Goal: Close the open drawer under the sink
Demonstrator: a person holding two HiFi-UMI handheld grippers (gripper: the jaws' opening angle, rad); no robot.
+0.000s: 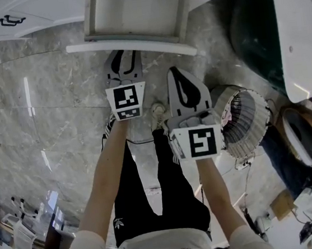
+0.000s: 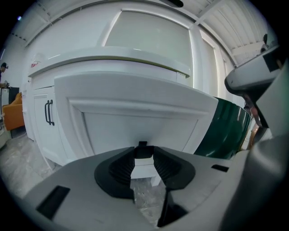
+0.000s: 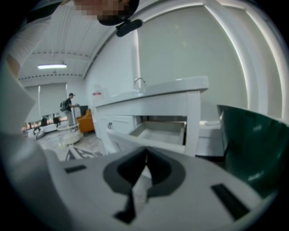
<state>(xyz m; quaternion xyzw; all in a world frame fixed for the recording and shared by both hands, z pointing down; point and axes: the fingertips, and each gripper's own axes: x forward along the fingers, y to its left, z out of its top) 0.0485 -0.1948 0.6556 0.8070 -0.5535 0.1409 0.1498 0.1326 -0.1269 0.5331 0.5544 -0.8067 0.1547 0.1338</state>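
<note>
Although both grippers are at the cabinet, the white, shallow, empty drawer (image 1: 134, 42) under the sink is not closed: in the head view it juts out of the white vanity cabinet (image 1: 30, 18) at the top centre of the frame, its front panel hanging over the grey marble floor (image 1: 46, 106). The right gripper view shows the same drawer (image 3: 158, 133) pulled out at mid-frame, below the countertop with its chrome tap (image 3: 139, 82).

The left gripper (image 1: 123, 56) sits just below that front panel in the head view. In its own view the panel (image 2: 135, 117) fills the middle of the frame, close ahead. Its jaws stand apart with a clear gap and grip nothing; a small dark piece shows at their tips, and I cannot tell whether it belongs to the drawer.

The right gripper (image 1: 177, 74) is lower and to the right, further from the panel. Its jaws meet at the tips and carry nothing.

So, by my reading, the approach is nearly done and the closing itself is left: contact with the front, then the whole push inward.
</note>
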